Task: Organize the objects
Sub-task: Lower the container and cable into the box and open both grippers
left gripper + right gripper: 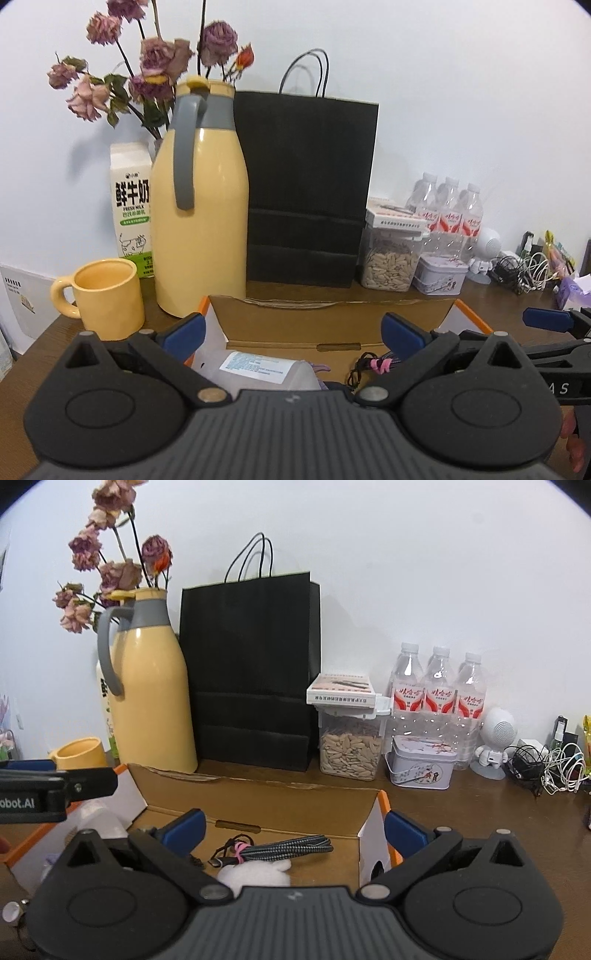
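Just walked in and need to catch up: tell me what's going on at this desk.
A person is tidying with a hand-held gripper in each hand. Both the left gripper and the right gripper are open and hold nothing, poised over an open cardboard box at the front of the desk. The box already holds a bundled cable, a labelled grey package and something white and fluffy. A yellow jug, a mug and a black paper bag stand behind it.

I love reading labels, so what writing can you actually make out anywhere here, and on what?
"鲜牛奶" and "FRESH MILK": milk carton.
"obot.AI", cut off at the frame edge: left gripper, seen from the right wrist.
Red characters on the water bottles: too blurred.
Box on the seed jar: print unreadable.
White label in the cardboard box: too small.
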{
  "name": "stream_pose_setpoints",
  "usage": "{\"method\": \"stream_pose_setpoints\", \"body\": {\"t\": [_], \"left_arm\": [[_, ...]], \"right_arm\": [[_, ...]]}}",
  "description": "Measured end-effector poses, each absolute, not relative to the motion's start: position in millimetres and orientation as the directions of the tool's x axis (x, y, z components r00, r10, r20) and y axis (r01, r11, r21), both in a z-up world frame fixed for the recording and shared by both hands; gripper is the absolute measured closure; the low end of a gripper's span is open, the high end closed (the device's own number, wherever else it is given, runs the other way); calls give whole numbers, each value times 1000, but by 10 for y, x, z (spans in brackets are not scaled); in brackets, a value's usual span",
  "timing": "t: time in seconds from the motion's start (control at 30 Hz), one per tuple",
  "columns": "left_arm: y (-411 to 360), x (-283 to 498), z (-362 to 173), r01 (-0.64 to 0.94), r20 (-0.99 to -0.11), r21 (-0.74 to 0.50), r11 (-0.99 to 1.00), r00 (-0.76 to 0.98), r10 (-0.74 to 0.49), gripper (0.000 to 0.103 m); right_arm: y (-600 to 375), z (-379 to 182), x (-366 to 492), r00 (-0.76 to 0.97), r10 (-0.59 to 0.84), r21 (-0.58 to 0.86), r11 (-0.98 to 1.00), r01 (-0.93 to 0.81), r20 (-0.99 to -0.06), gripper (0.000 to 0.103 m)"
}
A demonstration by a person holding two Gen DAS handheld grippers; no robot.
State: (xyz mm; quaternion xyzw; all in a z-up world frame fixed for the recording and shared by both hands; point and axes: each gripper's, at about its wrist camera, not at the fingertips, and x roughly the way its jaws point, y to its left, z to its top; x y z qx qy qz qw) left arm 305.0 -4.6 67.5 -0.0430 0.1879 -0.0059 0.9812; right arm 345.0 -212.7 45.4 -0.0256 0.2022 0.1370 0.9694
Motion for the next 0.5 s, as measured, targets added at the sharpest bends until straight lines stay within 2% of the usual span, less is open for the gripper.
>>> {"method": "stream_pose_setpoints", "body": {"t": [0.27, 0.5], "left_arm": [[-3, 2686, 807, -7, -327, -105, 994, 945, -27, 0], [48, 2399, 839, -15, -328, -100, 995, 944, -18, 0]], "right_arm": [[-2209, 613, 3097, 897, 260, 7, 961, -276, -358, 0], [-2319, 674, 2758, 906, 251, -6, 963, -269, -342, 0]]}}
